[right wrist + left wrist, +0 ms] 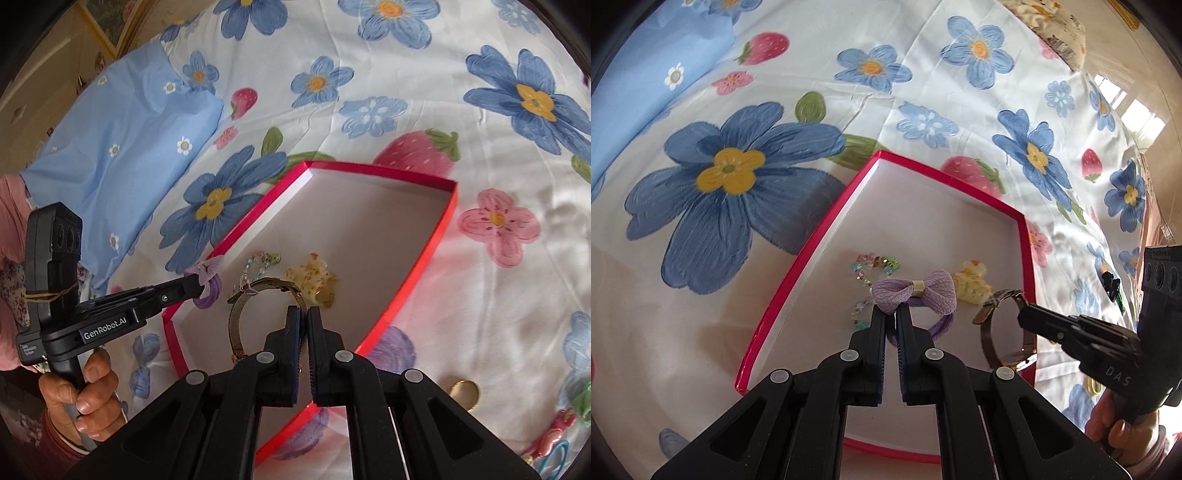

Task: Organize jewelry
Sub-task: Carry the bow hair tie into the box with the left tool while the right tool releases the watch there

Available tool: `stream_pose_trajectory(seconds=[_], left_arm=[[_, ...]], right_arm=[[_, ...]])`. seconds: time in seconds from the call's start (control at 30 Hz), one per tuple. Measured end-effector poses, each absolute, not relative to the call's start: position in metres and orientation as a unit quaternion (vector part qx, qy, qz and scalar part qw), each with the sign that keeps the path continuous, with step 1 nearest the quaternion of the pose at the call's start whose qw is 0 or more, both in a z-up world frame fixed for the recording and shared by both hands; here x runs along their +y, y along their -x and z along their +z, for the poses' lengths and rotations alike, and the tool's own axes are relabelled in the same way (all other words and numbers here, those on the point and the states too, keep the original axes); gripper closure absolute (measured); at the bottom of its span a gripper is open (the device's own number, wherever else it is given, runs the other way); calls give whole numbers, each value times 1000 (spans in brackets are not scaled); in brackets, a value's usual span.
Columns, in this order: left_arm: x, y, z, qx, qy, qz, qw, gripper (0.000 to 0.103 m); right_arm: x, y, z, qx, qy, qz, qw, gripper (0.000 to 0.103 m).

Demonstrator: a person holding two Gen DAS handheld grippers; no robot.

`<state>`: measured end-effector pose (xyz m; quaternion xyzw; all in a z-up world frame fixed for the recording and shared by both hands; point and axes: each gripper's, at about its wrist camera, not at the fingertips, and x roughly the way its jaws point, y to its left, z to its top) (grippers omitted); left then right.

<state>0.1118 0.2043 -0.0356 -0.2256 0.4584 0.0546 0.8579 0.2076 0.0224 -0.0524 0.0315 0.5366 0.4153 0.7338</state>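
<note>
A red-rimmed box (812, 236) (439, 236) with a white floor lies on the flowered bed sheet. In it lie a clear beaded bracelet (871, 262) (264, 258) and a yellow hair claw (971, 284) (314, 282). My left gripper (891, 314) (201, 286) is shut on a purple bow hair tie (916, 291) (208, 277), held over the box. My right gripper (303, 317) (1025, 314) is shut on the band of a wristwatch (243, 306) (993, 317), held over the box's near right side.
A blue pillow (122, 147) (646, 85) lies at the far left. A gold round piece (463, 393) and colourful hair clips (554, 439) lie on the sheet at the right. A dark clip (1112, 284) lies right of the box.
</note>
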Motion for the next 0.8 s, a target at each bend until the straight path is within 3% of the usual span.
stream_pose_trajectory(seconds=[0.8], left_arm=[[209, -146, -79, 497, 213, 80, 837, 94]], right_arm=[[60, -211, -78, 566, 31, 403, 718, 97]])
